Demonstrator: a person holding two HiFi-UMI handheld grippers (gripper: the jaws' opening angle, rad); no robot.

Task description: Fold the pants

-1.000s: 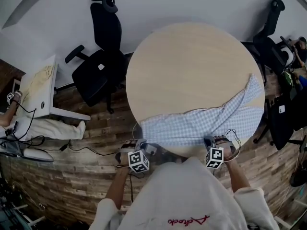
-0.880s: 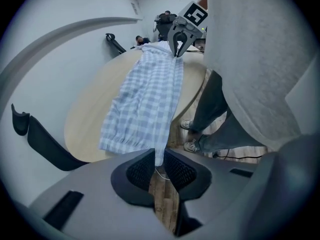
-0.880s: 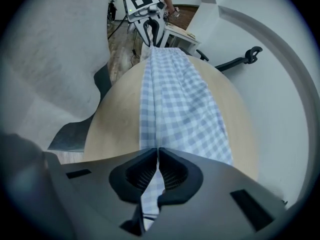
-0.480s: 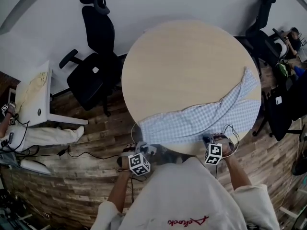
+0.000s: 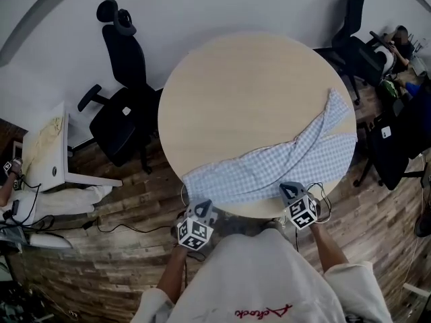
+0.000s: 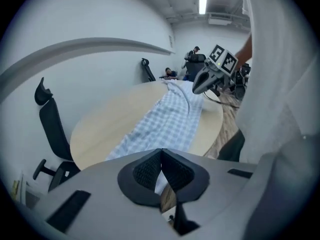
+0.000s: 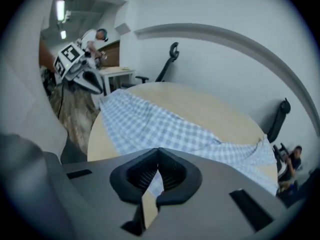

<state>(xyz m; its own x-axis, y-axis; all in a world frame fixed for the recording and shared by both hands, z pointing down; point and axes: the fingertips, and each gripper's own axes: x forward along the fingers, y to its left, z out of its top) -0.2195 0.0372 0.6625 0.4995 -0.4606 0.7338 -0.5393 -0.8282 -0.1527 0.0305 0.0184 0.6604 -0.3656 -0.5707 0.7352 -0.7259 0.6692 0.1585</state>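
Blue-and-white checked pants [image 5: 269,167] lie spread flat along the near right part of the round wooden table [image 5: 249,93], one leg running to the far right edge. My left gripper [image 5: 201,206] hangs just off the near rim, by the pants' left corner. Its jaws [image 6: 161,156] have just closed pad to pad with no cloth seen between them. My right gripper [image 5: 288,188] sits at the pants' near edge, also just closed and shut [image 7: 159,156], with nothing visibly pinched. The pants [image 6: 170,119] [image 7: 160,129] stretch away beyond both sets of jaws.
A black office chair [image 5: 124,106] stands left of the table and another [image 5: 353,32] at the far right. A white desk [image 5: 50,140] is at the left, with cables on the wooden floor. A person [image 5: 399,38] sits in the far right corner.
Both grippers have risen from below the table's near rim to its level and rolled, their marker cubes turning. The pants lie as before.
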